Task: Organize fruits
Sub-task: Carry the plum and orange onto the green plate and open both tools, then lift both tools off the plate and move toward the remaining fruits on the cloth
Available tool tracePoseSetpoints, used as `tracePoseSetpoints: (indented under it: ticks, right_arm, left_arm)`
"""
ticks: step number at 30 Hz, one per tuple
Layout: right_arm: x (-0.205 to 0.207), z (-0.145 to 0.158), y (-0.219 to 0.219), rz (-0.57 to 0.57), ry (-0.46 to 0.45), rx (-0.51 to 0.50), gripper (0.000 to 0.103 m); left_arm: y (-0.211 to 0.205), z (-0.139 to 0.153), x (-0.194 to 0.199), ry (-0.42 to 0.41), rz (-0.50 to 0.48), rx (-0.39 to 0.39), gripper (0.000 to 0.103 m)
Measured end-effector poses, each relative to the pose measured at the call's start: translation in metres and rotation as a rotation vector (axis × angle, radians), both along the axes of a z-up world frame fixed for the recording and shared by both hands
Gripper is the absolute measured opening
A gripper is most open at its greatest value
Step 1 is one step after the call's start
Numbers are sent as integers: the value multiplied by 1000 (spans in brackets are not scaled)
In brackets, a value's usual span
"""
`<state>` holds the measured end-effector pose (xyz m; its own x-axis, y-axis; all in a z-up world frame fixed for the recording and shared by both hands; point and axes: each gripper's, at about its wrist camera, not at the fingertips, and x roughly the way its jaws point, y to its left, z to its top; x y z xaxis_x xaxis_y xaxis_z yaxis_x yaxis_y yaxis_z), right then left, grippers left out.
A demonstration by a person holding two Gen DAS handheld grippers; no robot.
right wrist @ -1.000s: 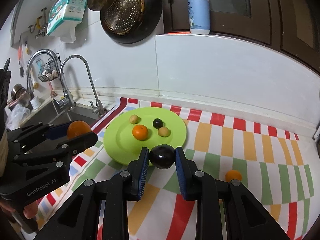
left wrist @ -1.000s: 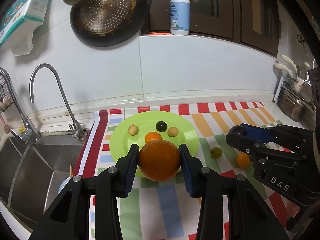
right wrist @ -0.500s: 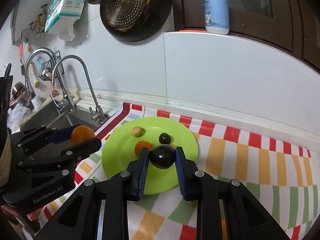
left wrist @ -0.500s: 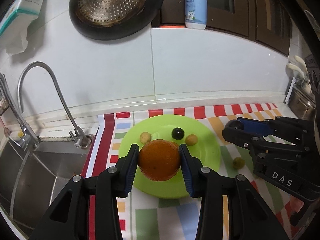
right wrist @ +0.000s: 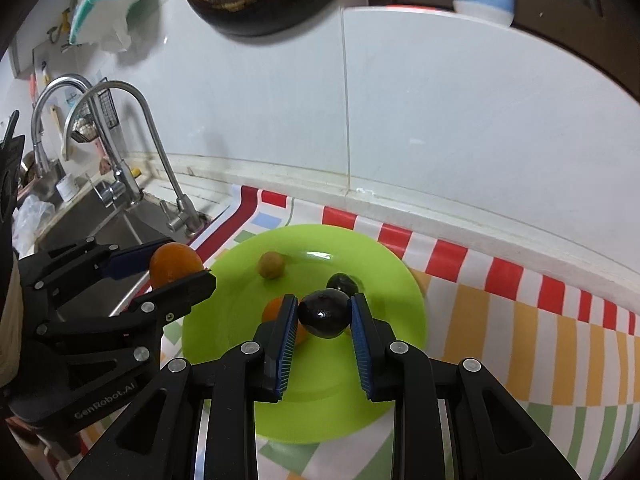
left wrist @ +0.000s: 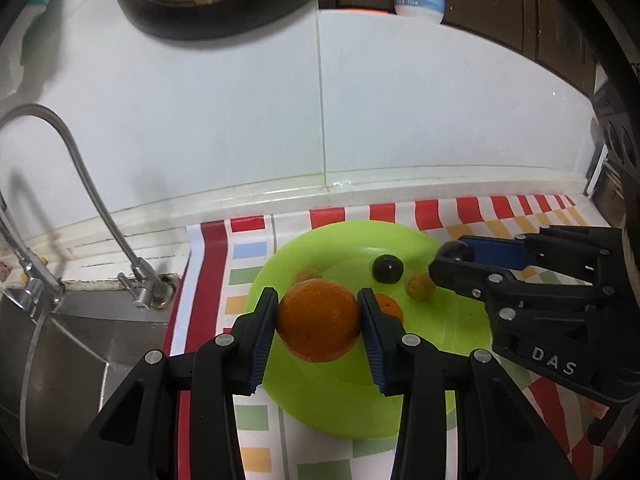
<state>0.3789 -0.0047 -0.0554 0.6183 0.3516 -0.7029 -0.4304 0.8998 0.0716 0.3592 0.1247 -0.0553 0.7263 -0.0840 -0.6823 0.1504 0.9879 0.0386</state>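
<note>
Fruit transfer to a green plate [left wrist: 460,344], seen from both wrist cameras. Left gripper [left wrist: 319,320] clamps a large orange [left wrist: 318,319] between its blue pads, jaws spread only to the fruit's width; right gripper [right wrist: 325,314] is nearly shut on a dark plum-like fruit [right wrist: 324,313]; both loads hang above the plate on the striped cloth [right wrist: 520,320]. Resting on the plate: a small orange [left wrist: 390,306], a dark round fruit [left wrist: 387,269], two small yellowish fruits [right wrist: 271,265]. Likely hazards: round fruit released from height may roll off the shallow rim toward the sink [left wrist: 60,344]; a drop onto fruit lying directly below could scatter it; the grippers, close together, may collide.
</note>
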Motion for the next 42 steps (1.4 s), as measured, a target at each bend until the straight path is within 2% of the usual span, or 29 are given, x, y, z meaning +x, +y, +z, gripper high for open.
tracePoseSetpoints:
  ticks: [7, 16, 19, 20, 24, 32, 35, 42]
  right_arm:
    - [20, -13, 8, -4, 28, -4, 28]
    - [32, -22, 10, -7, 36, -8, 28]
    - [30, -20, 6, -16, 42, 8, 29]
    - [28, -18, 5, -20, 36, 9, 29]
    - [15, -7, -1, -35, -5, 3, 29]
    - [-24, 23, -22, -66, -83, 31, 29]
    - [-42, 32, -28, -71, -111, 37, 39]
    - [-85, 43, -44, -76, -151, 31, 39]
  left_arm:
    - [3, -14, 15, 21, -50, -10, 40]
    - [4, -25, 21, 50, -59, 5, 41]
    - [5, -21, 17, 36, -43, 4, 56]
    - [5, -19, 16, 28, -41, 4, 57]
    - [1, -5, 5, -4, -19, 16, 58]
    - [-4, 25, -30, -51, 18, -43, 64]
    - [-9, 36, -47, -77, 25, -51, 67]
    - [-21, 51, -85, -124, 20, -40, 75]
